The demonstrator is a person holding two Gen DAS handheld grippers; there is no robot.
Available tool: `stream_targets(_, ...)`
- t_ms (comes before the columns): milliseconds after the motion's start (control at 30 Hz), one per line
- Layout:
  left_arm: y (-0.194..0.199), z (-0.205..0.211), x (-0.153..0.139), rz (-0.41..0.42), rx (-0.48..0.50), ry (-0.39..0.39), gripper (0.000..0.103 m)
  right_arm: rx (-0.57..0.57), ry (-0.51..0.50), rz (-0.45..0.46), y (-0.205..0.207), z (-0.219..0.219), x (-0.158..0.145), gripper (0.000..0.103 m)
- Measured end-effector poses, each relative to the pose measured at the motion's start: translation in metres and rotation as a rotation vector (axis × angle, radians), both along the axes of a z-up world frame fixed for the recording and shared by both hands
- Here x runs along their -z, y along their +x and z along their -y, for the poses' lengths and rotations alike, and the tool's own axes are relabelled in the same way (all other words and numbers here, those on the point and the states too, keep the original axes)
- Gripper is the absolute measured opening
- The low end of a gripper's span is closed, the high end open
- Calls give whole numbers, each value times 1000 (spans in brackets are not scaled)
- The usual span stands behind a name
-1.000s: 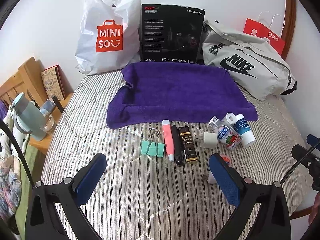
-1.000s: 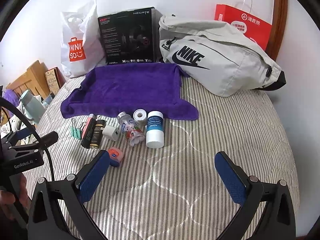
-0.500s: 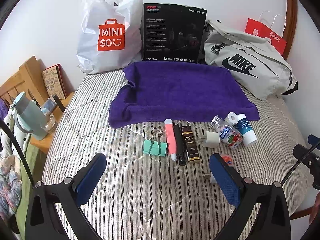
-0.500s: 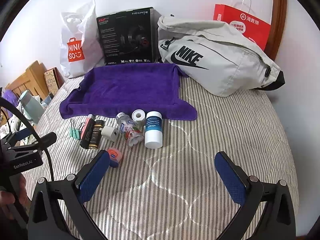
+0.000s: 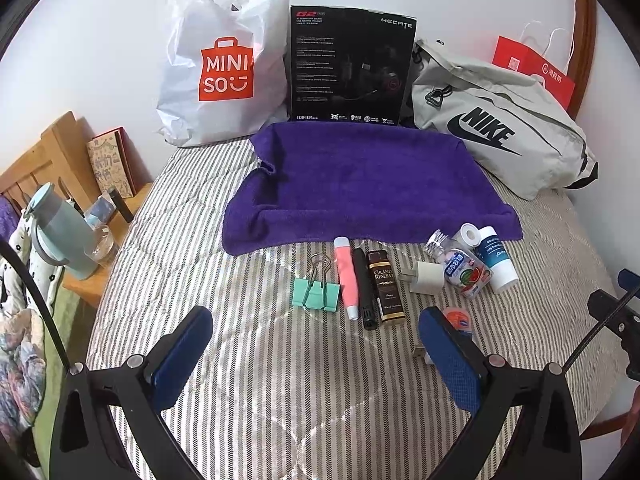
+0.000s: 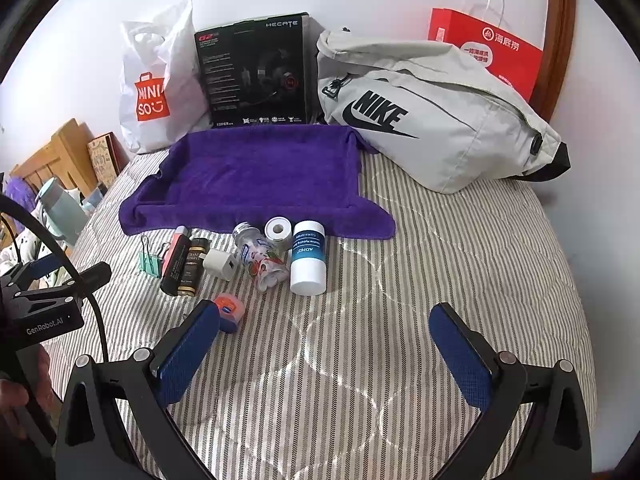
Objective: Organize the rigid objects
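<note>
- Both tongs hang over the striped bed cover with nothing between their blue pads: the left gripper (image 5: 316, 346) is spread wide at the bottom of its own view, and the right gripper (image 6: 326, 340) is spread just as wide at the bottom of its view.
- Across the middle of the left view a row of small things lies on the bed cover (image 5: 280, 400), just below the near edge of the purple towel (image 5: 368, 176).
- From the left of that row: a mint binder clip (image 5: 316, 290), a pink tube (image 5: 346, 276), a black stick (image 5: 365, 288) and a dark Grand Reserve bottle (image 5: 386, 286), the last three lying side by side and close to touching.
- Further right come a white charger plug (image 5: 427, 278), a clear candy bottle (image 5: 460, 266) on its side, a roll of white tape (image 5: 469, 235) and a white bottle with a blue label (image 5: 496, 258).
- A small orange and blue tin (image 6: 228, 307) sits apart from the row, touching or just beside the right gripper's left pad in the right view.
- Along the top of the frame, against the wall, stand a white Miniso bag (image 5: 224, 64), a black headset box (image 5: 352, 64), a grey Nike bag (image 5: 492, 128) and a red paper bag (image 5: 532, 68).
- The towel itself lies flat and bare.
</note>
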State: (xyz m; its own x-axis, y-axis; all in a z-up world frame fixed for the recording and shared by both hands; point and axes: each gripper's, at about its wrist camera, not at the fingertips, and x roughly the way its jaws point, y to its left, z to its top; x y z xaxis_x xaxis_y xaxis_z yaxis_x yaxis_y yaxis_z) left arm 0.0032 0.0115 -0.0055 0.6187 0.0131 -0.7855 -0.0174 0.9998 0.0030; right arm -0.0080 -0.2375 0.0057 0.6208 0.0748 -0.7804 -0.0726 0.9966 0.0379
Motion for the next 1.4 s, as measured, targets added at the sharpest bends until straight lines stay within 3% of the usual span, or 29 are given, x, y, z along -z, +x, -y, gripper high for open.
stream_targets(767,6,-6,7,-18,-7,-14,103,3,-5,-9,1,0,2,103)
stream_targets(1067,23,-16,35,-27,-22,14,103,-13,-5,-44,9,0,16,103)
stream_targets(1400,47,-32,78,-81,1,-24,103,-42,20,-100,21,1,42,103)
